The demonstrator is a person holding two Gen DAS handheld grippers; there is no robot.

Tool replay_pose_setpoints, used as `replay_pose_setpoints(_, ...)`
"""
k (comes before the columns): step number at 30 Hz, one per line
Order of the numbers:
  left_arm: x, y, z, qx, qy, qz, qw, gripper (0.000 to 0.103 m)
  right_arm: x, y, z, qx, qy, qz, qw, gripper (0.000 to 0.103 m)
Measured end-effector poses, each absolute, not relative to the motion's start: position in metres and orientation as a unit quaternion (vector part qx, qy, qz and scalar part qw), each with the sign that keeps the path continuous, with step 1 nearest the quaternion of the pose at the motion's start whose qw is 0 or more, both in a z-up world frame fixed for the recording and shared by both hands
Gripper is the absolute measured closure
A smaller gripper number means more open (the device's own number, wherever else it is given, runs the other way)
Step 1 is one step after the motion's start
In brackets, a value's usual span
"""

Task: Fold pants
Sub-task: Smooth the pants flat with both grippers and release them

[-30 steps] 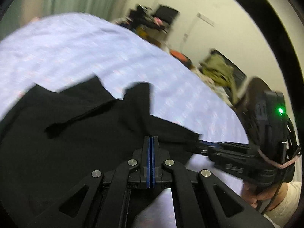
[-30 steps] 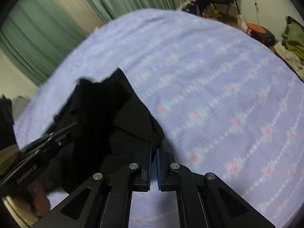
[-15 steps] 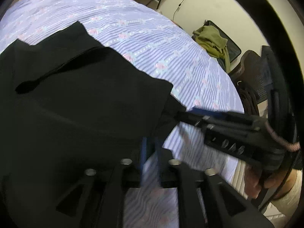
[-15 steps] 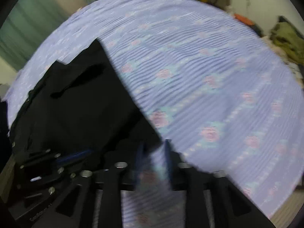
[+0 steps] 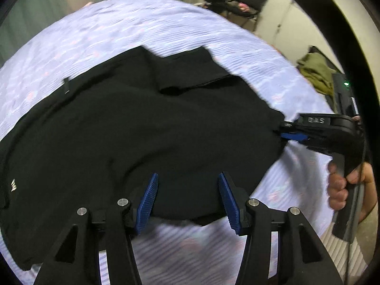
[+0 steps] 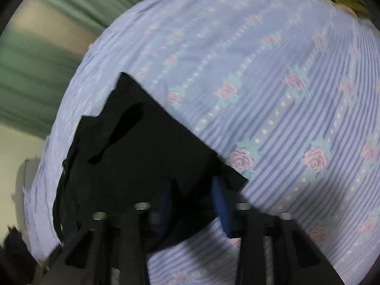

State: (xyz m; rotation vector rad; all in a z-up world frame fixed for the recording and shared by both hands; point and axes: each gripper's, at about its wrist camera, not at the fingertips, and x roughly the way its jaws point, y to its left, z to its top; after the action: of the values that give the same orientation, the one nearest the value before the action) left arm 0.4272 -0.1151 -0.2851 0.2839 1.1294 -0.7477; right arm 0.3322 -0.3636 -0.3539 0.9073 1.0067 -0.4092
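The black pants (image 5: 147, 128) lie spread flat on the lilac flowered bedsheet (image 5: 123, 33). My left gripper (image 5: 187, 194) is open, its blue pads either side of the pants' near edge, gripping nothing. My right gripper (image 5: 288, 134) shows at the right in the left wrist view, at the pants' right corner. In the right wrist view the pants (image 6: 142, 156) fill the lower left, and the right gripper (image 6: 193, 197) is open over their near corner, with the blue pads apart.
The bedsheet (image 6: 296, 95) stretches far to the right. Green curtains (image 6: 35, 54) hang behind the bed. A chair with clutter (image 5: 239, 4) and an olive garment (image 5: 315, 71) stand beyond the bed's far right side.
Both grippers have opened and let go of the pants. The raised fabric has come down and now lies flat on the bed. Both cameras have pulled back a little.
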Motion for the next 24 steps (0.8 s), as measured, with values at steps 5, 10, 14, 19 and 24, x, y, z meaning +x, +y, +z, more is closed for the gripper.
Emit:
replay_pose_setpoints(5, 0.427, -0.108, -0.284, 0.125, 0.52, -0.328, 0.779, 0.051, 0.316, -0.349, -0.325, 0.371, 0.464, -0.18, 0.784, 0.1)
replay_pose_setpoints(10, 0.43, -0.091, -0.29, 0.112, 0.528, -0.324, 0.777, 0.051, 0.303, -0.348, -0.322, 0.341, 0.49, -0.19, 0.779, 0.101)
replay_pose_setpoints(14, 0.426, -0.103, -0.29, 0.123, 0.527, -0.316, 0.779, 0.051, 0.3, -0.349, -0.323, 0.292, 0.521, -0.245, 0.764, 0.073)
replay_pose_setpoints(19, 0.429, -0.087, -0.272, 0.122, 0.505, -0.283, 0.806, 0.05, 0.335, -0.307, -0.274, 0.101, 0.473, -0.192, 0.854, 0.051)
replay_pose_setpoints(24, 0.452, -0.069, -0.261, 0.095, 0.488, -0.231, 0.836, 0.044, 0.404, -0.253, -0.276, -0.061, 0.45, -0.039, 0.89, 0.051)
